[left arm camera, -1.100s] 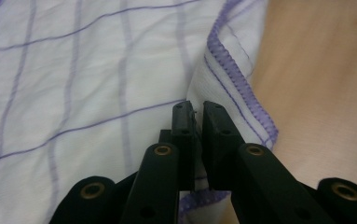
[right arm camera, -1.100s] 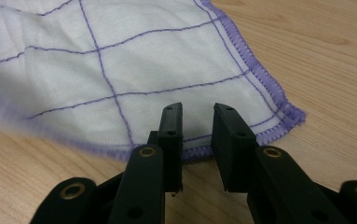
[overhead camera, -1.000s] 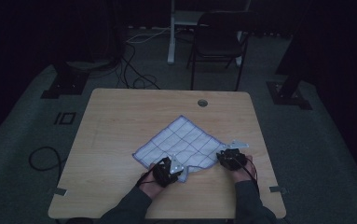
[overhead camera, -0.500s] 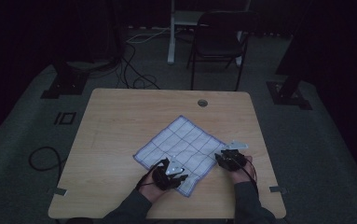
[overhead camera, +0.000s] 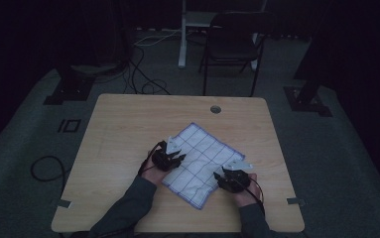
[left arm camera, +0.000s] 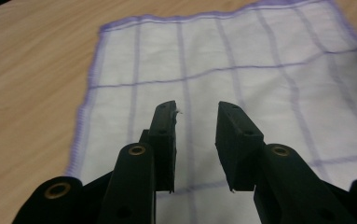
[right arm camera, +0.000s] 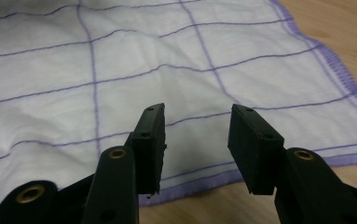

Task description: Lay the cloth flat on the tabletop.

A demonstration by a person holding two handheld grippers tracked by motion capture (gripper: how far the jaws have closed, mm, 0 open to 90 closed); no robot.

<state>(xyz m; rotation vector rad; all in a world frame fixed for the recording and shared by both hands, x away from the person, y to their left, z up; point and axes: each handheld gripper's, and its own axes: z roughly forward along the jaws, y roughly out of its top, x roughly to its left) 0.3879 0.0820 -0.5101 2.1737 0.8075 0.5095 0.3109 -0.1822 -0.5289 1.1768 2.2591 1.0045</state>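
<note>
Lay flat on the table [overhead camera: 118,129]: a checked cloth [overhead camera: 202,161]. Hovered over its edges with jaws apart, gripping nothing: left gripper [left arm camera: 195,116], right gripper [right arm camera: 195,122].

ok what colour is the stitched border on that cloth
Purple, matching the thin grid lines on the white cloth; the right gripper view shows the edge stitching best.

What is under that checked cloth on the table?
The cloth lies spread on the wooden table, with bare wood showing all round it. It looks fairly flat, but whatever it covers cannot be seen.
</note>
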